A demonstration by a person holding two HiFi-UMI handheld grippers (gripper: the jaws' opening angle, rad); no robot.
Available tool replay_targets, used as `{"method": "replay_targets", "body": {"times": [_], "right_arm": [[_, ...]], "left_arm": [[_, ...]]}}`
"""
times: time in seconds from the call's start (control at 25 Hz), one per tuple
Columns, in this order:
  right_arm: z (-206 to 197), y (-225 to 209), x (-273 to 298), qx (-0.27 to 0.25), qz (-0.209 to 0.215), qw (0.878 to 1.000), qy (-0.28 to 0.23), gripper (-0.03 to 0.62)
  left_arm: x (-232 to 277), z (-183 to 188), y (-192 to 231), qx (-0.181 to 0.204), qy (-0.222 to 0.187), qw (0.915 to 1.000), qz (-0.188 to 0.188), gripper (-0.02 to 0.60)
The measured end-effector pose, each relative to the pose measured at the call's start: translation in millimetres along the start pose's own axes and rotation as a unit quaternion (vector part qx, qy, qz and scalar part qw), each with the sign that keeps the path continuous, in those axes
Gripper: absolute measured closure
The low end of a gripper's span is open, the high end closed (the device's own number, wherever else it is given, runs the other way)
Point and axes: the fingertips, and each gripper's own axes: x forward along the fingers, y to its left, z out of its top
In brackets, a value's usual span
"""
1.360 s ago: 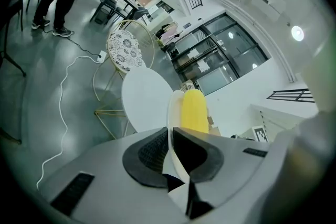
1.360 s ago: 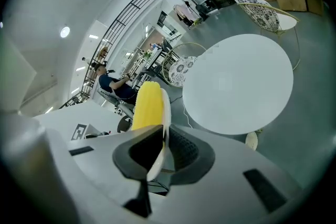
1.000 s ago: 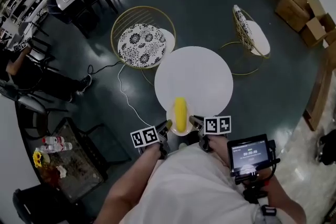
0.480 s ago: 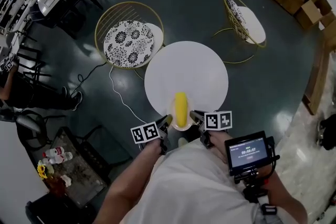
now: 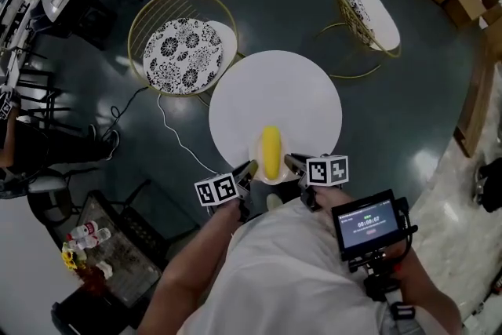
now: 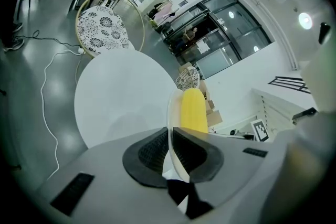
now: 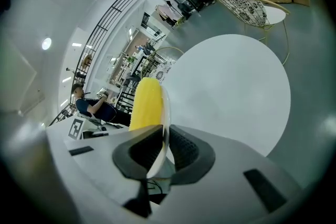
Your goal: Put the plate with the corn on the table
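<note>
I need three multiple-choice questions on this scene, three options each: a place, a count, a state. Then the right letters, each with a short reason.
1. Where is the plate with the corn?
A. On a chair seat
B. At the near edge of the white table
C. On the floor

2. How many gold wire chairs stand by the table?
A. One
B. Two
C. Four

3. What are the grippers doing?
A. Both hang open
B. Only one grips the plate
C. Each is shut on the plate's rim

1 B: the head view shows it at the table's side nearest the person.
2 B: one chair at upper left, a second chair at upper right.
3 C: the left gripper and the right gripper each have the rim between their fingers.
</note>
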Motion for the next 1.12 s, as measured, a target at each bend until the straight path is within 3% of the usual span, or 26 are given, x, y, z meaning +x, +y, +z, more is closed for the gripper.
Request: {"method": "replay_targets", "body": {"times": [1.12], "right_arm": [[58.9,-88.5,22.6,0.017,-0.023,1.0,-0.001,0.548]], "left_arm": [[107.4,35.7,13.7,0.036,0.061,0.997,0.032,0.548]]}}
